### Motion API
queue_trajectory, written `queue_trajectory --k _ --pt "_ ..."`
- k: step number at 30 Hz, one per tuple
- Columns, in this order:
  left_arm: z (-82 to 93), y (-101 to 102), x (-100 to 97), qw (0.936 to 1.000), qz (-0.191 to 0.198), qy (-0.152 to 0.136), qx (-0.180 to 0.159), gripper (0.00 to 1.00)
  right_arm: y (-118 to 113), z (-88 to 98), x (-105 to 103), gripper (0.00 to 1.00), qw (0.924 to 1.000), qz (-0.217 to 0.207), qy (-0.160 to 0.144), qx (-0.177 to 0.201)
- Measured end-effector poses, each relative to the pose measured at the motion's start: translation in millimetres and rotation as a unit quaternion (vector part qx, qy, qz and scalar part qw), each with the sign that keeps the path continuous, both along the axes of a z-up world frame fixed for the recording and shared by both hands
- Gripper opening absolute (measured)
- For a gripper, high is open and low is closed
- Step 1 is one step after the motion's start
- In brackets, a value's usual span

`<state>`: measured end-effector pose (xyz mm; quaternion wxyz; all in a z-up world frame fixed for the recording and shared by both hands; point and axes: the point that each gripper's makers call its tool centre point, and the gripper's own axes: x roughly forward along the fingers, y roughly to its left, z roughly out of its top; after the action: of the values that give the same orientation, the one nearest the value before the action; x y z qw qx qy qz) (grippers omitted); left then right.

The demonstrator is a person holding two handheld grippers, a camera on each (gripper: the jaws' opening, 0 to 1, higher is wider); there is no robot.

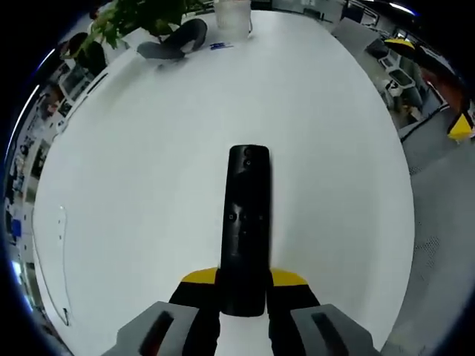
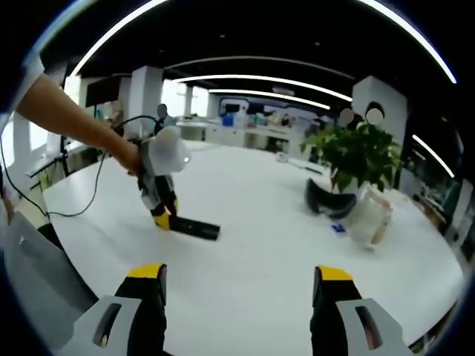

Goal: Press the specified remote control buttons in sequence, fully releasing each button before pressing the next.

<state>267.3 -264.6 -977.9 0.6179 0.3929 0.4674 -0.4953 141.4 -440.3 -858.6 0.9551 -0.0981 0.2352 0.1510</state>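
The left tool (image 1: pixel 243 300) grips the near end of the black remote control (image 1: pixel 247 222), its yellow-tipped jaws closed on either side of the body. In the left gripper view the remote points away from the tool over the white worktop (image 1: pixel 148 163), button face up. In the right gripper view the left tool (image 2: pixel 162 215) appears at the left, held in a person's hand (image 2: pixel 130 157), with the remote (image 2: pixel 194 228) lying low on the worktop (image 2: pixel 282 245).

Further right in that view, the right tool (image 2: pixel 239 297) hangs above the worktop with its jaws set wide and nothing between them, well apart from the remote. A potted plant (image 2: pixel 360 156), a dark curved object (image 2: pixel 326 199) and a pale container (image 2: pixel 369 215) stand at the far right.

Judged risks:
- The right tool has not reached the buttons. With the jaws wide, a tip may land on two buttons at once.
- Pressing far from the gripped end may tip or slide the remote in the left tool.
- An incomplete lift between presses may merge two presses into one.
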Motion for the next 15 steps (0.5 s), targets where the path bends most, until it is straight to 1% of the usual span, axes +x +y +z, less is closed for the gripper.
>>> queue_trajectory --k 11,15 --pt "0.4 4.1 -26.5 0.9999 -0.007 -0.003 -0.01 0.22 2.1 0.7 -0.7 0.79 1.0 0.006 -0.002 -0.002" --pt "0.6 5.6 -35.3 0.9999 -0.001 -0.001 -0.013 0.22 3.4 0.7 -1.1 0.79 1.0 0.009 -0.003 -0.003"
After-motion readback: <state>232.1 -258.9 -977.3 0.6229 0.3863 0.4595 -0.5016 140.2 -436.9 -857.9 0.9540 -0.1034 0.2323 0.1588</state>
